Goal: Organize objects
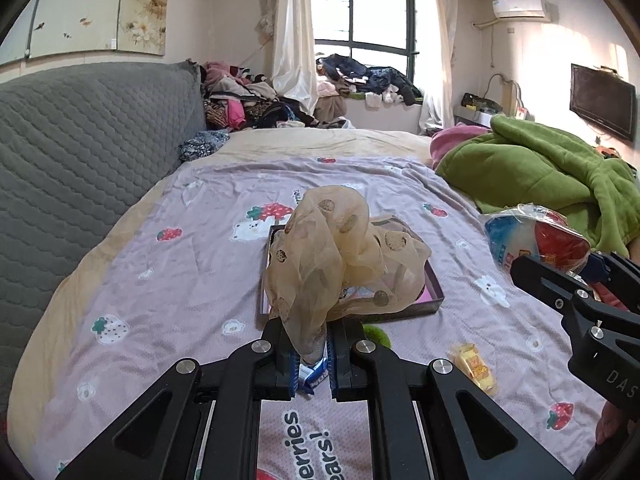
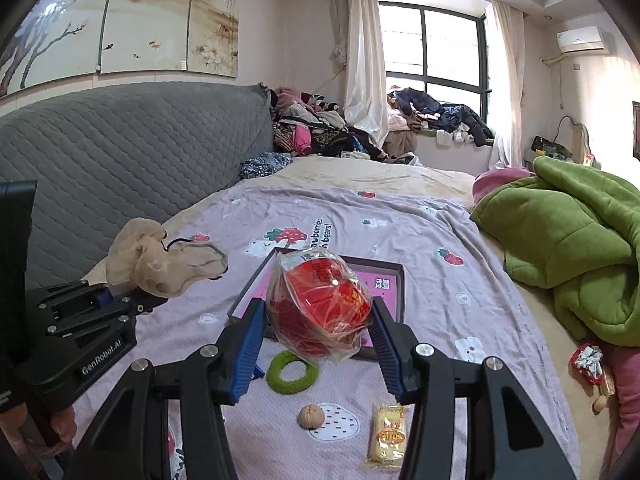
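Holding 2 loads above the shallow dark pink-lined box (image 2: pixel 394 280): your right gripper (image 2: pixel 320 320) clamps the plastic-wrapped red ball (image 2: pixel 320 304) directly over it, your left gripper (image 1: pixel 310 344) pinches the sheer beige dotted scarf (image 1: pixel 332 256) at the box's left

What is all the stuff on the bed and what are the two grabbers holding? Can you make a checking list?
Surface: bed sheet, lilac with strawberries and bears, wrinkled.
Job's things: open box with a pink inside lies on the sheet; beige scarf and red wrapped ball are both held up above it.
Clutter: green ring, walnut and yellow snack packet lie loose near the box; green blanket is heaped at the right.
Grippers: left gripper shut on the scarf; right gripper shut on the ball.
Cables: nothing seen.
Surroundings: grey headboard, clothes pile, window.
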The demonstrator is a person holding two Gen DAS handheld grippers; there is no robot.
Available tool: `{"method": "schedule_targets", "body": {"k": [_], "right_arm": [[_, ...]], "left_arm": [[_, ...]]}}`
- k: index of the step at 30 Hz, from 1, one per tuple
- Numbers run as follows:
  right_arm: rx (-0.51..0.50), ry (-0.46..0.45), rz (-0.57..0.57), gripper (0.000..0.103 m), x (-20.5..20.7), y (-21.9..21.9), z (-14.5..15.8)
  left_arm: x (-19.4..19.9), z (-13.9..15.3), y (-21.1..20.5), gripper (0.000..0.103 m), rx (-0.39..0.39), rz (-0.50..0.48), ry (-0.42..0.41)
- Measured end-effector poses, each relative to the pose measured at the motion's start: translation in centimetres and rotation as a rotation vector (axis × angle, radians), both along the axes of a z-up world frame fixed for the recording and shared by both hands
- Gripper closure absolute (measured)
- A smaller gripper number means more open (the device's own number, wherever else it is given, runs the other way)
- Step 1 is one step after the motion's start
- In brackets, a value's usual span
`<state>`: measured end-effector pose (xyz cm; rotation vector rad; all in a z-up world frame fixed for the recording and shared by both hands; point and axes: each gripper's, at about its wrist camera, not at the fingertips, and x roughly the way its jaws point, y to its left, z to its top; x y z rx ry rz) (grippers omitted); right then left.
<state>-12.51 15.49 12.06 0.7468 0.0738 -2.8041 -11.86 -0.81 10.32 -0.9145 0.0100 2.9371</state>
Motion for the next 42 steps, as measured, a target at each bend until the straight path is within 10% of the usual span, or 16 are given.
{"method": "schedule_targets", "body": {"k": [24, 42], "right_arm": [[-0.003, -0.015, 0.018, 0.051, -7.8, -0.2, 1.1], [-0.024, -0.003, -0.012, 0.051, -16.6, -2.9, -4.8]], "left_arm": [[-8.5, 0.6, -0.1, 0.093, -0.003, 0.004, -0.022], [-17.7, -6.8, -1.5, 0.093, -0.029, 0.028, -0.056]]}}
